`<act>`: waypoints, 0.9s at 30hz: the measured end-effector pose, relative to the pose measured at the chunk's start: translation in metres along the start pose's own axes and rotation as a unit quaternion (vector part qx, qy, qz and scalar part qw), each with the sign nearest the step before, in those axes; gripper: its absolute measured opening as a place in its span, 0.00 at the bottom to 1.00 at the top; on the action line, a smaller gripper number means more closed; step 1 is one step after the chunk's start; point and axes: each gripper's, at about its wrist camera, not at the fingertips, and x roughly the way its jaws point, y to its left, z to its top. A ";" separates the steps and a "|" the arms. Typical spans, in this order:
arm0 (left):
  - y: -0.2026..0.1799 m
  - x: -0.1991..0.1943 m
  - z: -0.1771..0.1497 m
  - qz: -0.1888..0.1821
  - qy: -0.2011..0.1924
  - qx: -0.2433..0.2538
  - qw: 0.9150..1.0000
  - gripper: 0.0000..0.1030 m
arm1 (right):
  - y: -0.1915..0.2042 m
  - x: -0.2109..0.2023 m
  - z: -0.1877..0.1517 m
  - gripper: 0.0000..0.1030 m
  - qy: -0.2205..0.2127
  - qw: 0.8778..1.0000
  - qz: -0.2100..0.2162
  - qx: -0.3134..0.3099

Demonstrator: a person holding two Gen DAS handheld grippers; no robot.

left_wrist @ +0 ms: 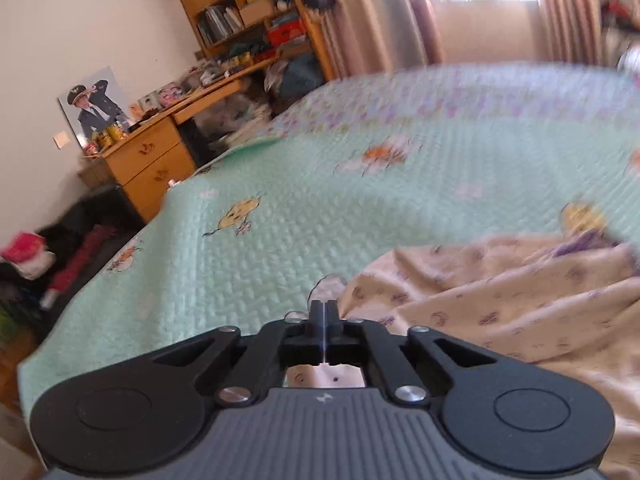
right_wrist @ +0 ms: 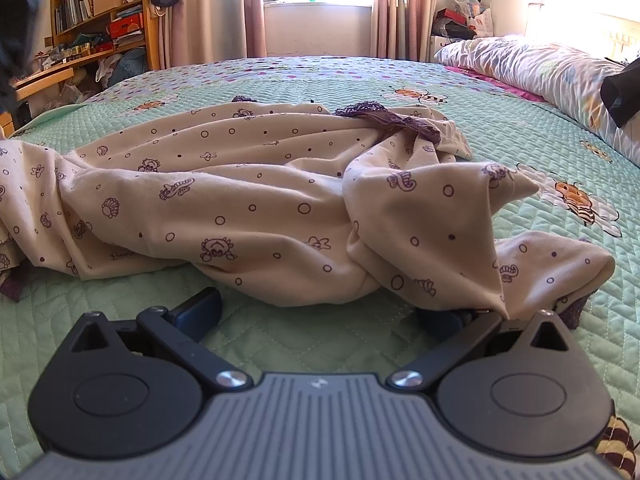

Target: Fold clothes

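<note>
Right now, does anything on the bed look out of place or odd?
Yes. The cream garment with purple prints lies crumpled and twisted on the green quilted bedspread, not spread flat. One fold drapes over a finger of the open right hand-held gripper.

- Green quilted bedspread (right_wrist: 280,344) with bee prints: landmark.
- Wooden desk with drawers (left_wrist: 148,160): beside its left edge.
- Bookshelf (left_wrist: 248,8): above the desk.
- Curtains (right_wrist: 224,8): beyond its far edge.
- Pillow (right_wrist: 540,64): on its right side.

Bare quilt (left_wrist: 280,208) left (garment (right_wrist: 240,184) blocks right).
</note>
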 end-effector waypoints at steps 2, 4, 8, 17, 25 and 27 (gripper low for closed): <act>0.011 -0.011 0.001 0.007 -0.010 -0.018 1.000 0.00 | 0.000 0.000 0.000 1.00 0.000 1.000 0.000 0.000; 0.016 -0.014 0.002 0.014 -0.006 -0.026 1.000 0.00 | 0.000 0.000 0.000 1.00 0.000 1.000 0.000 0.000; 0.009 -0.006 -0.003 0.012 0.019 -0.017 1.000 0.02 | 0.000 -0.001 0.000 1.00 0.000 1.000 0.000 0.000; 0.003 0.013 0.000 0.044 0.028 -0.011 0.999 0.11 | -0.001 0.000 0.000 1.00 0.000 1.000 0.001 0.001; 0.001 0.031 -0.003 0.049 0.044 -0.013 0.998 0.12 | -0.001 0.000 0.000 1.00 0.000 1.000 0.000 0.000; 0.001 0.036 -0.004 0.050 0.048 -0.013 0.998 0.12 | -0.001 0.000 0.000 1.00 0.000 1.000 0.000 0.000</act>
